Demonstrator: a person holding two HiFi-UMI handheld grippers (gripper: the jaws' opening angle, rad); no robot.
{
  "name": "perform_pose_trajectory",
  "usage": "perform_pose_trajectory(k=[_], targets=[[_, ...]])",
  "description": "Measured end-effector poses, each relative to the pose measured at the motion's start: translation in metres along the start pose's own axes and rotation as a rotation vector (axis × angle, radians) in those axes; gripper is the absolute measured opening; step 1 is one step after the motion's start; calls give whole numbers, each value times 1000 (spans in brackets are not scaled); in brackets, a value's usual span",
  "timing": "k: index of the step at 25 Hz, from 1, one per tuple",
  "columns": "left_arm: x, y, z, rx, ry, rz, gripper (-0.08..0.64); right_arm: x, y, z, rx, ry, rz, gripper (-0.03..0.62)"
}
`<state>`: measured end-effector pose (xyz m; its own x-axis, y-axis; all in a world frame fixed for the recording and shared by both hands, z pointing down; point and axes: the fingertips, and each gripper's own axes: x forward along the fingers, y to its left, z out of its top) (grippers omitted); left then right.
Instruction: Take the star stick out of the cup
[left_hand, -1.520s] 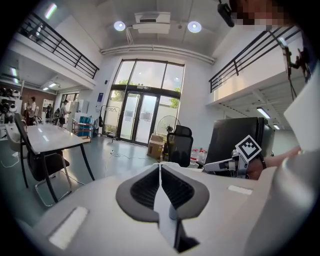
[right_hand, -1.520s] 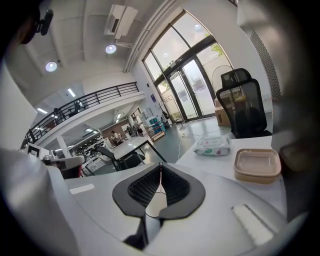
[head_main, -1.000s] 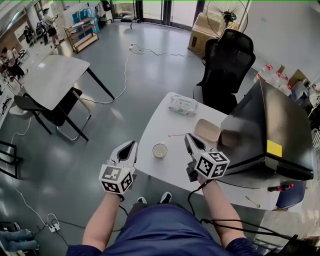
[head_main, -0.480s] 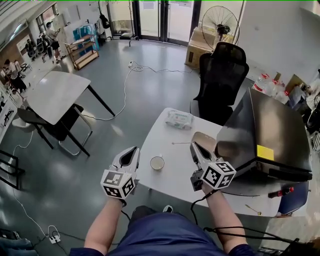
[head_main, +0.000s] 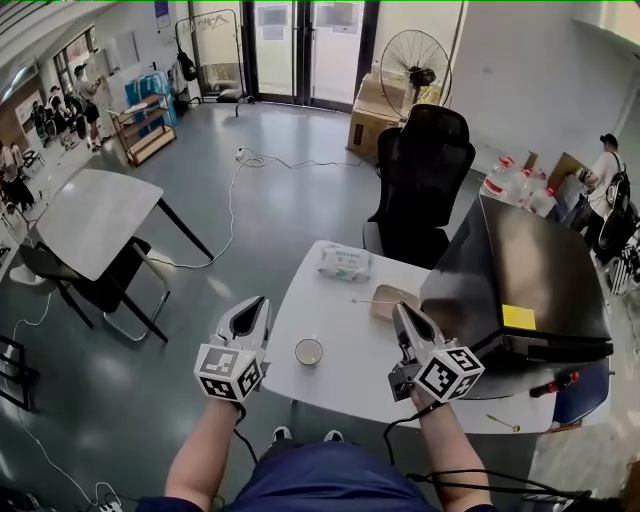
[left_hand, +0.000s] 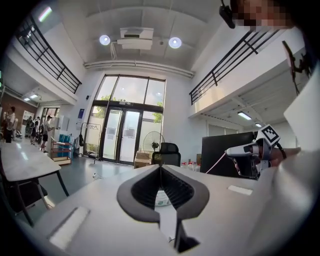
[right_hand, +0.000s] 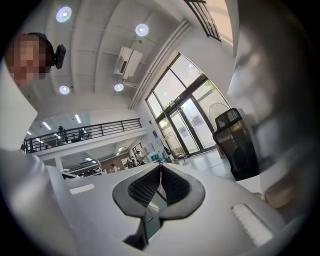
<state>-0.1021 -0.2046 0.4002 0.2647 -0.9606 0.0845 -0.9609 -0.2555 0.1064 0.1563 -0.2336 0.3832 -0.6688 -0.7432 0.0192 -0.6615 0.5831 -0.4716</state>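
A small white cup (head_main: 309, 351) stands near the front edge of the white table (head_main: 350, 370); nothing shows sticking out of it. The thin star stick (head_main: 372, 301) lies flat on the table beyond it, next to a brown tray (head_main: 390, 300). My left gripper (head_main: 262, 303) hovers left of the cup, off the table's left edge, shut and empty. My right gripper (head_main: 400, 310) hangs to the right of the cup, near the tray, shut and empty as well. In the gripper views the left gripper (left_hand: 160, 168) and the right gripper (right_hand: 161, 166) have their tips touching with nothing between them.
A pack of wipes (head_main: 345, 262) lies at the table's far corner. A big black case (head_main: 515, 290) covers the table's right side. A black office chair (head_main: 420, 180) stands behind the table. Another table (head_main: 85, 215) and chair stand far left.
The head view has risen and pulled back, so the table looks smaller and farther. Both grippers stay shut and keep their places either side of the cup.
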Motion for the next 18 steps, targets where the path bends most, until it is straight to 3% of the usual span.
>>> perform_pose_trajectory(k=[9,13,18], targets=[[23,0,25,-1,-48,-104,5,-15,0,13,-10,-68,-82,14],[28,-4,21,36,-33,-146,5,-14,14,19,-70,-77,-80,14],[26,0,15,-3,-21,-194,5,-14,40,23,-92,-97,-73,14]])
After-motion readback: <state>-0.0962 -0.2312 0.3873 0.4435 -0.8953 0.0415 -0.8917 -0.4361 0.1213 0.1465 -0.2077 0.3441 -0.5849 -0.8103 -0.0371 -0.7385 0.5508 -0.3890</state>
